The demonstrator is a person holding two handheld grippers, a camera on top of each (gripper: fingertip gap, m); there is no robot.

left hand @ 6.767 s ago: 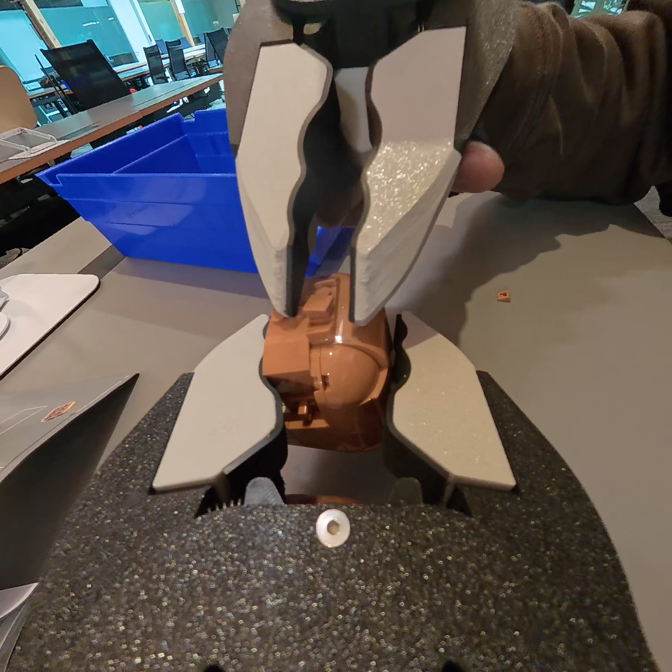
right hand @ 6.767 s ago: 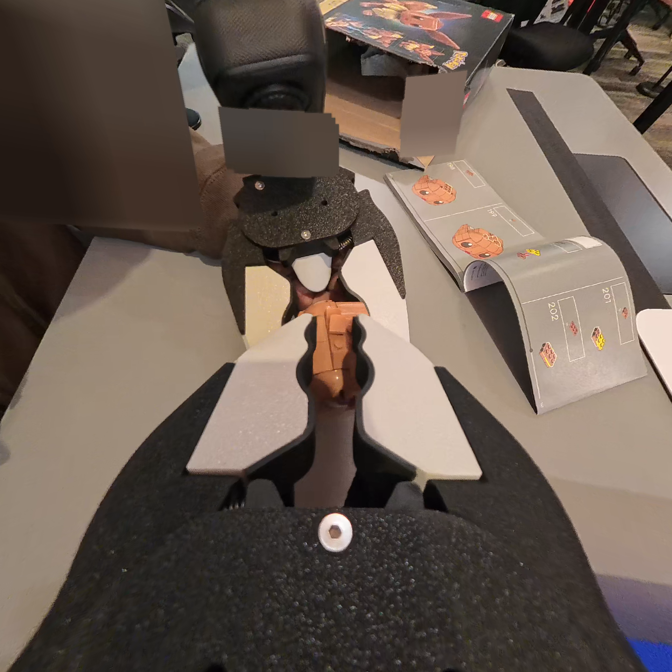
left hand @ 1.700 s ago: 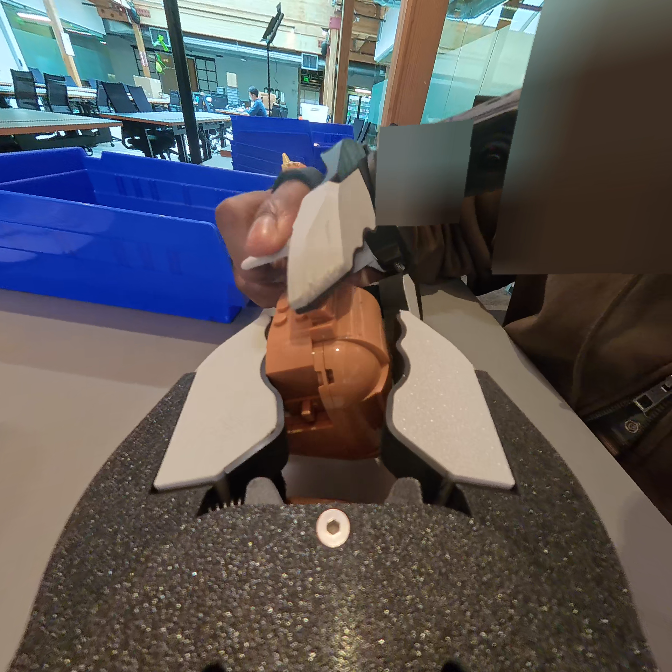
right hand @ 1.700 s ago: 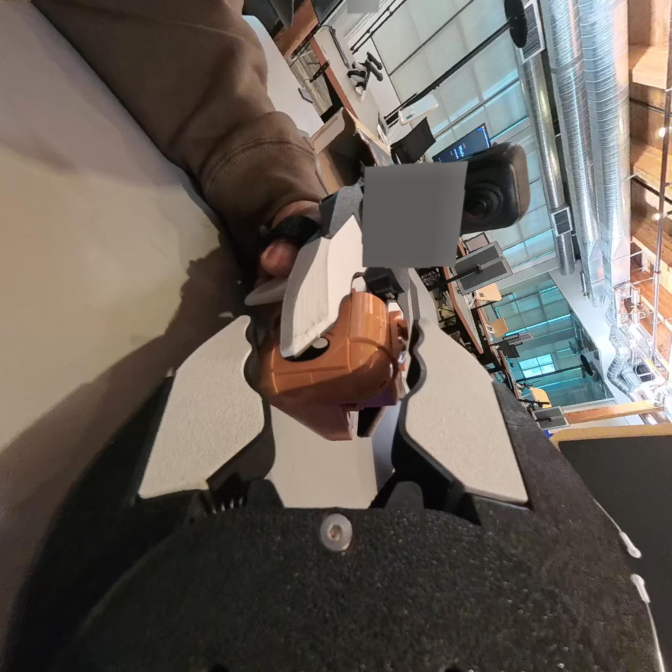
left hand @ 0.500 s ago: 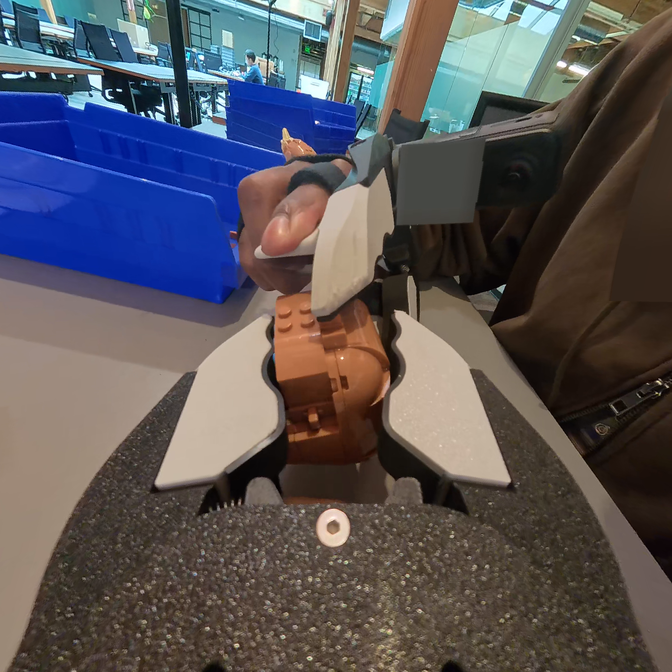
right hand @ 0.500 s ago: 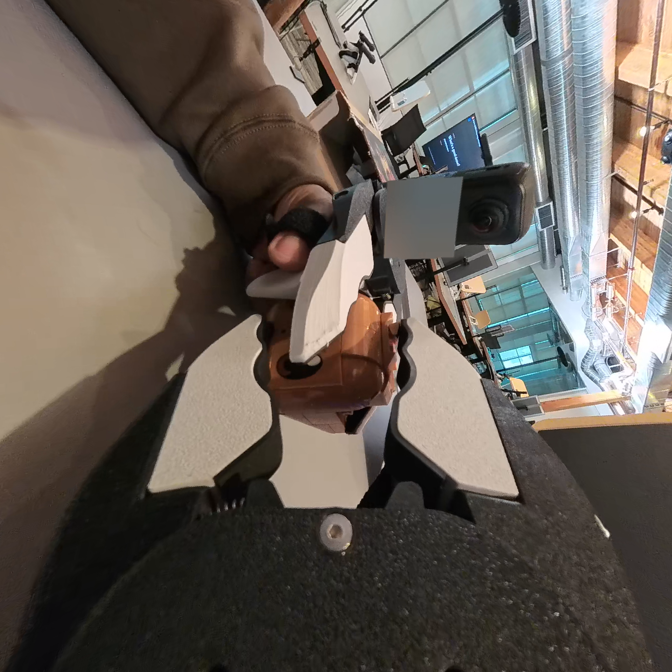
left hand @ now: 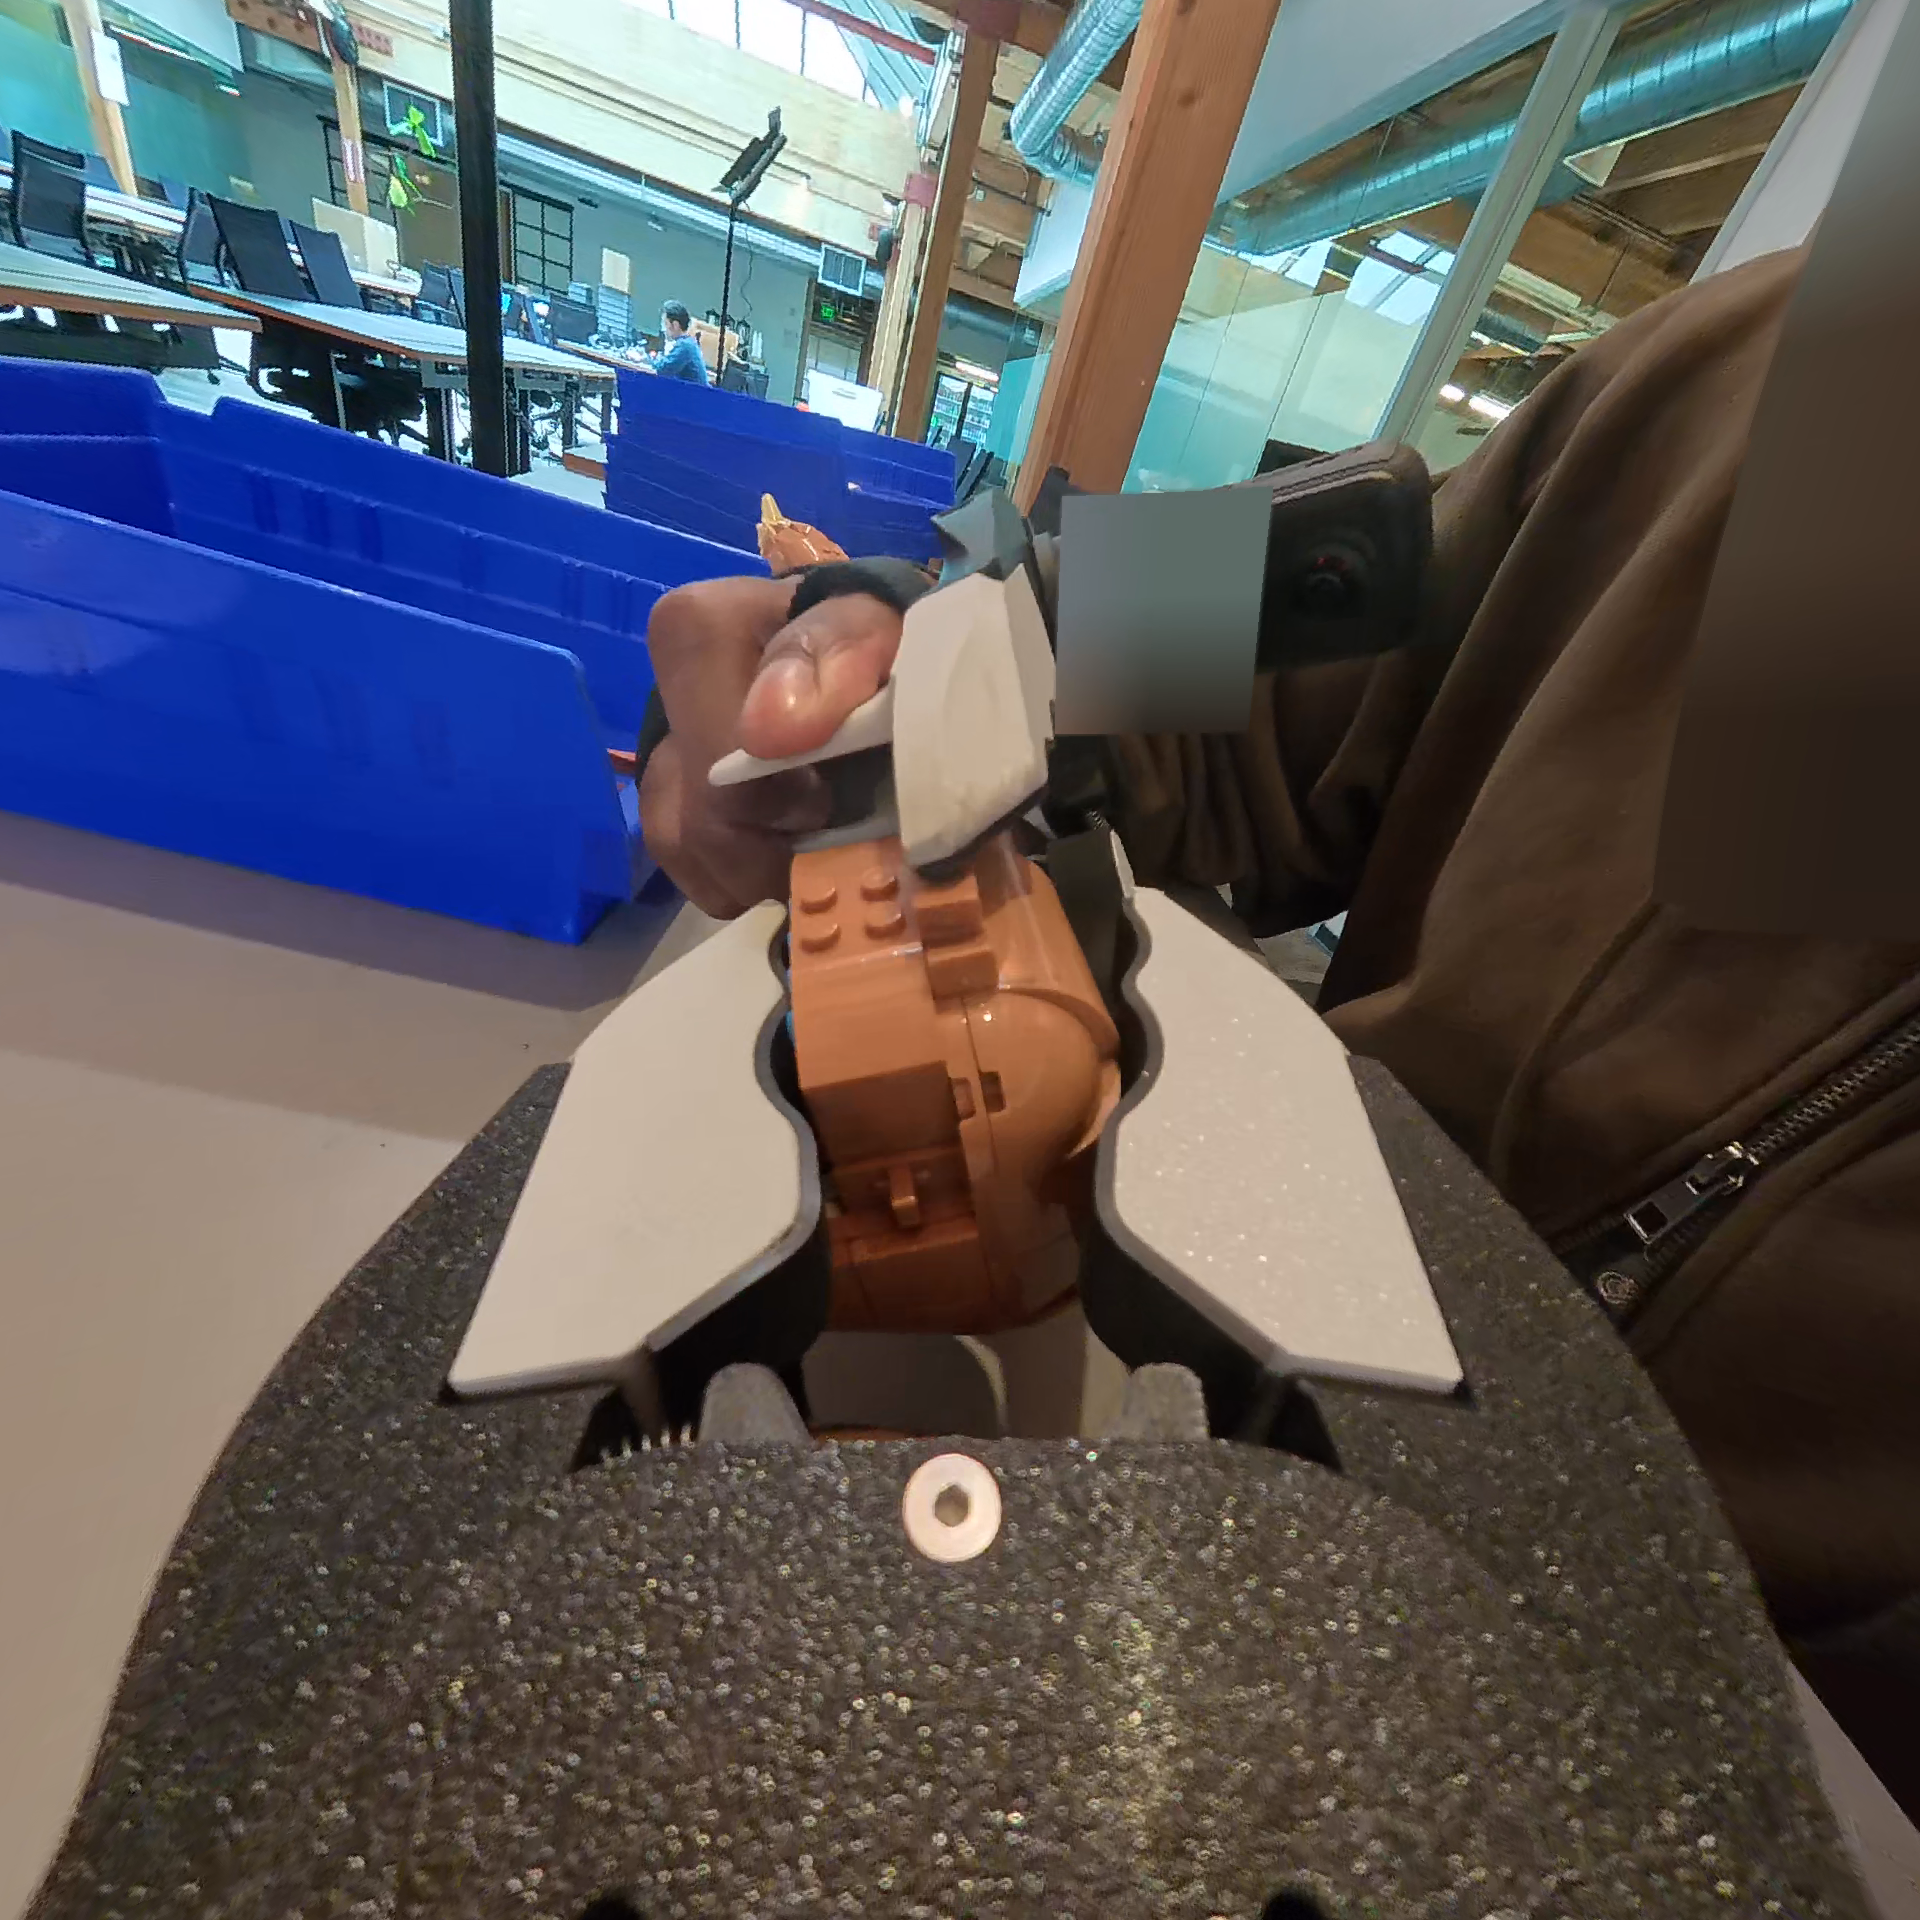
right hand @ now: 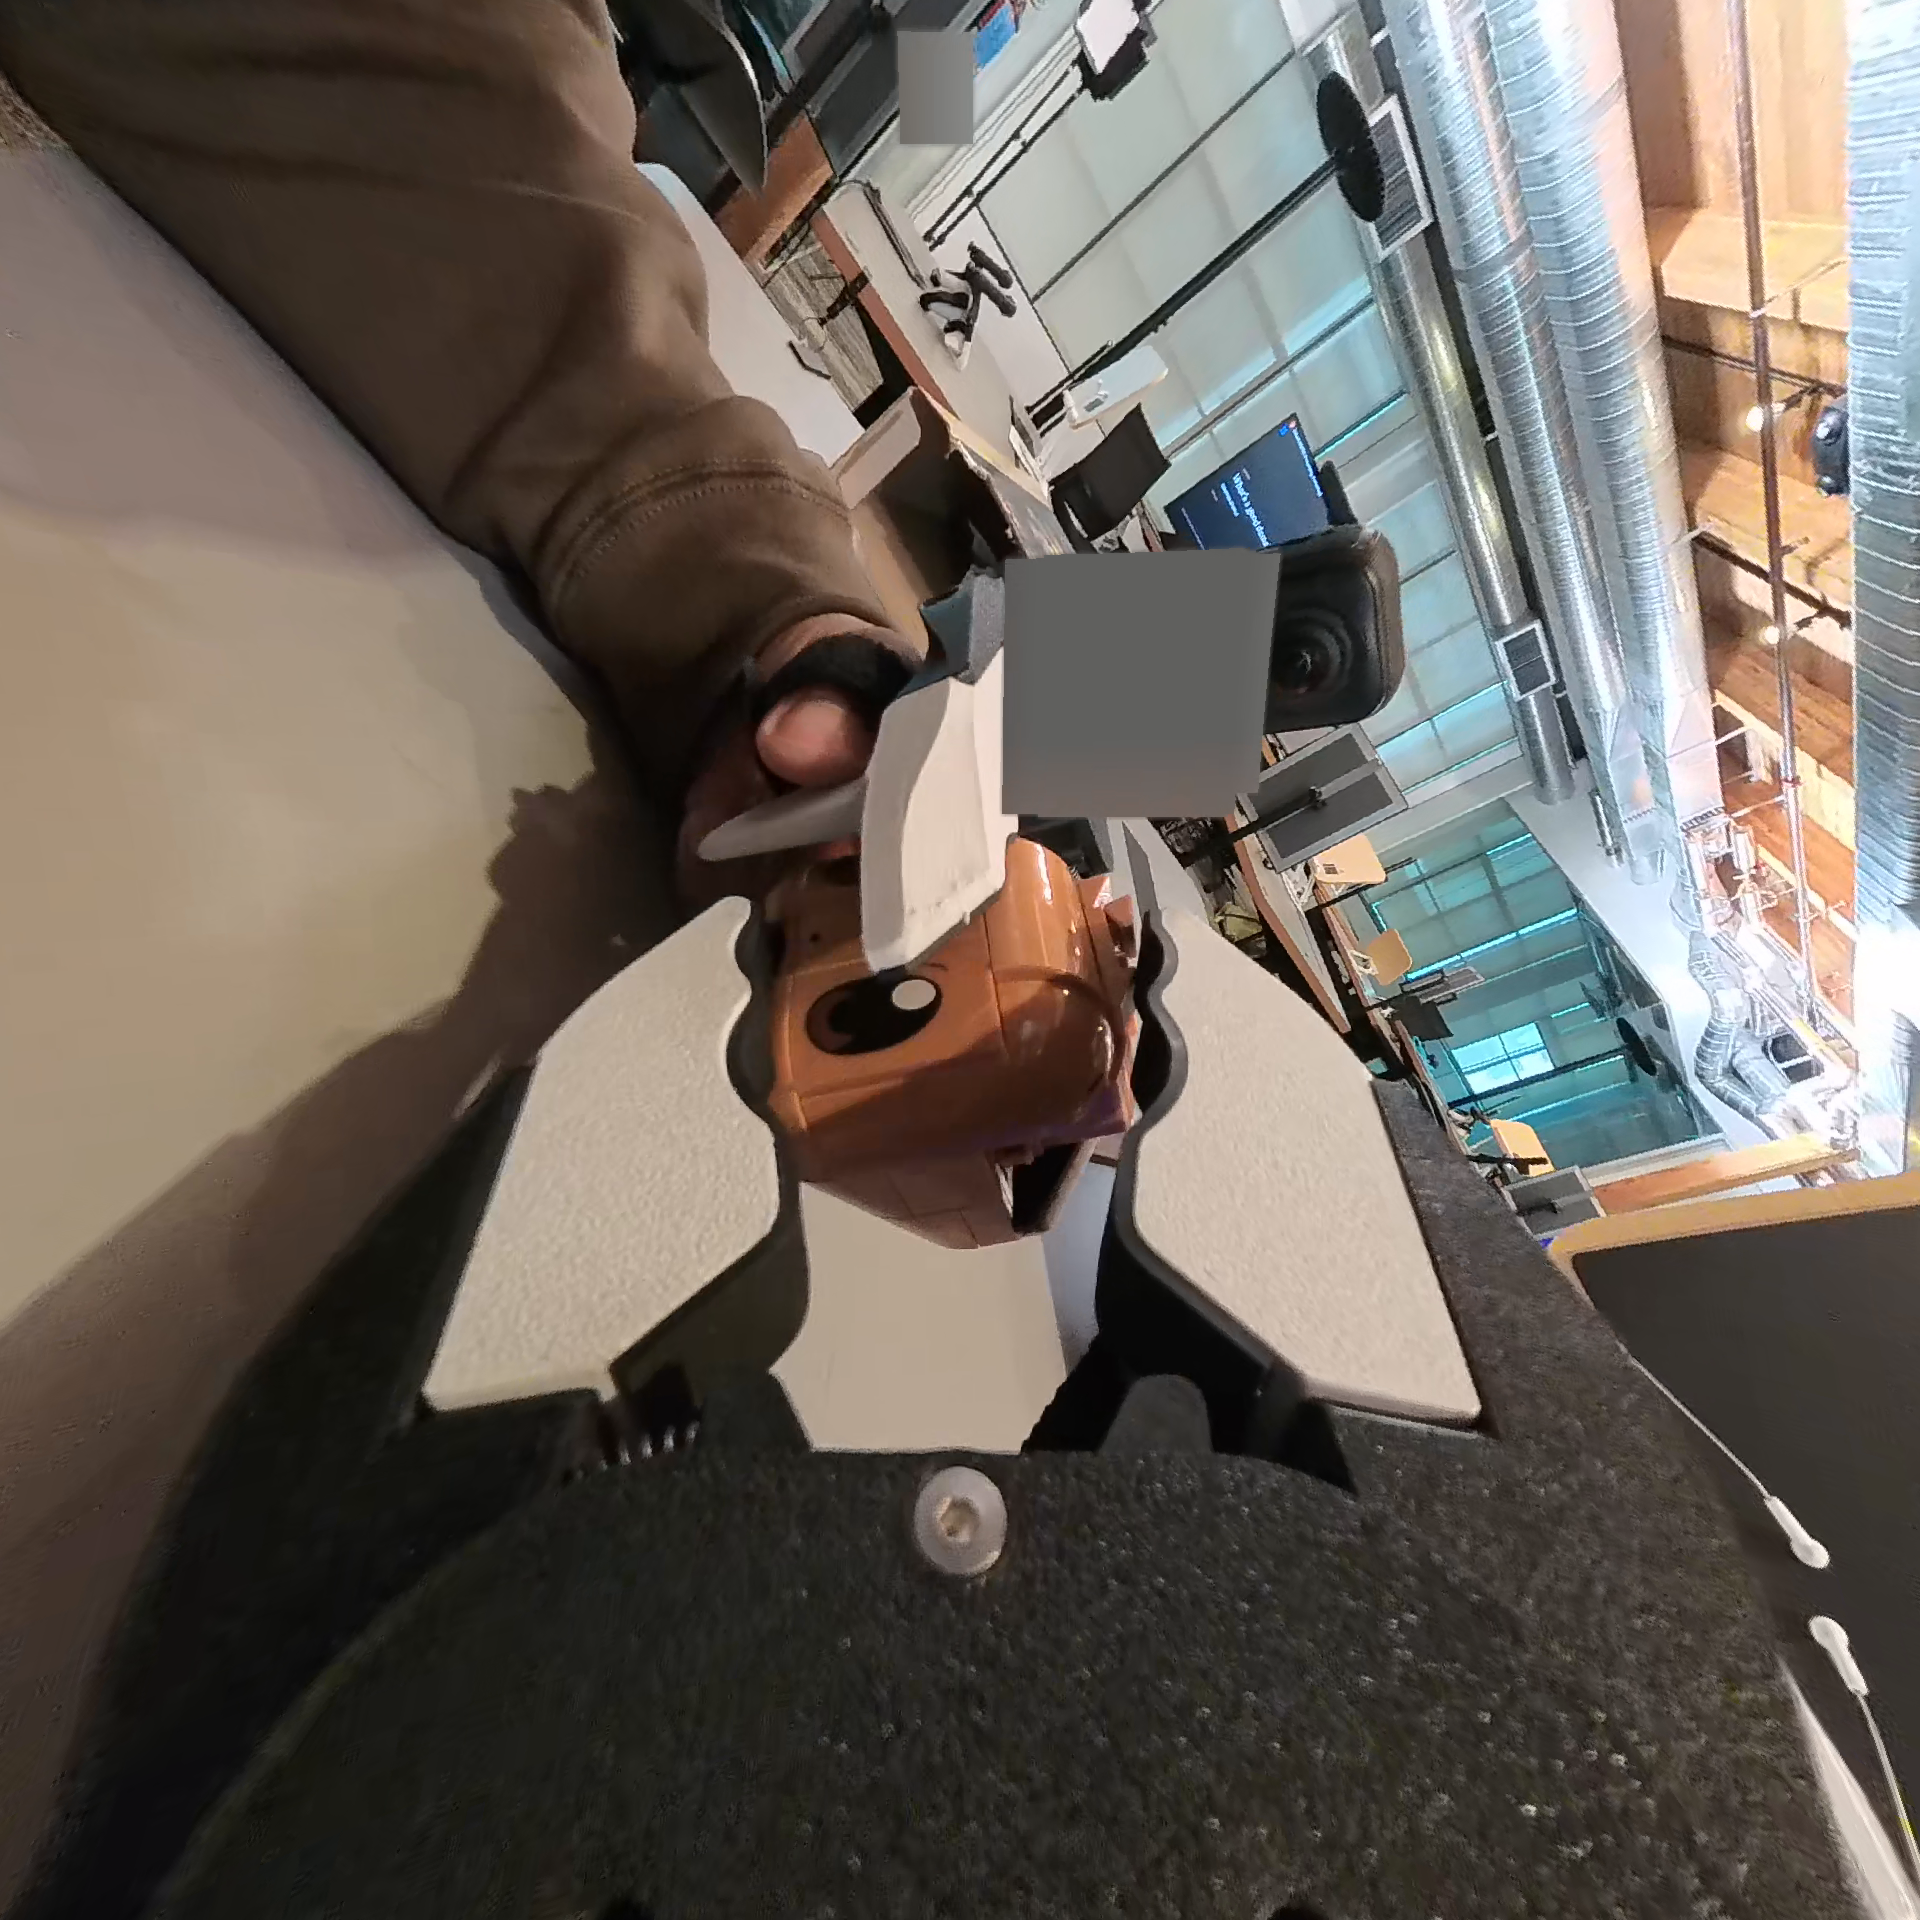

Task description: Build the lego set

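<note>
Both grippers clamp one brown lego build (left hand: 940, 1091), held up above the grey table (left hand: 208, 1091). The left gripper (left hand: 951, 997) squeezes its studded, rounded sides; the right gripper (right hand: 951, 1023) pinches the glossy curved face, where a black-and-white printed eye (right hand: 868, 1008) shows. Blue bins (left hand: 312, 707) sit behind.

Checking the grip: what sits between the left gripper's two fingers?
The brown lego model, clamped between the left gripper fingers, shown in the left wrist view.

Blue bins (left hand: 312, 717) line the grey surface (left hand: 208, 1091); beyond stand wooden columns (left hand: 1122, 239), office desks (left hand: 343, 332) (black chairs alongside), glass partitions (left hand: 1247, 395).
</note>
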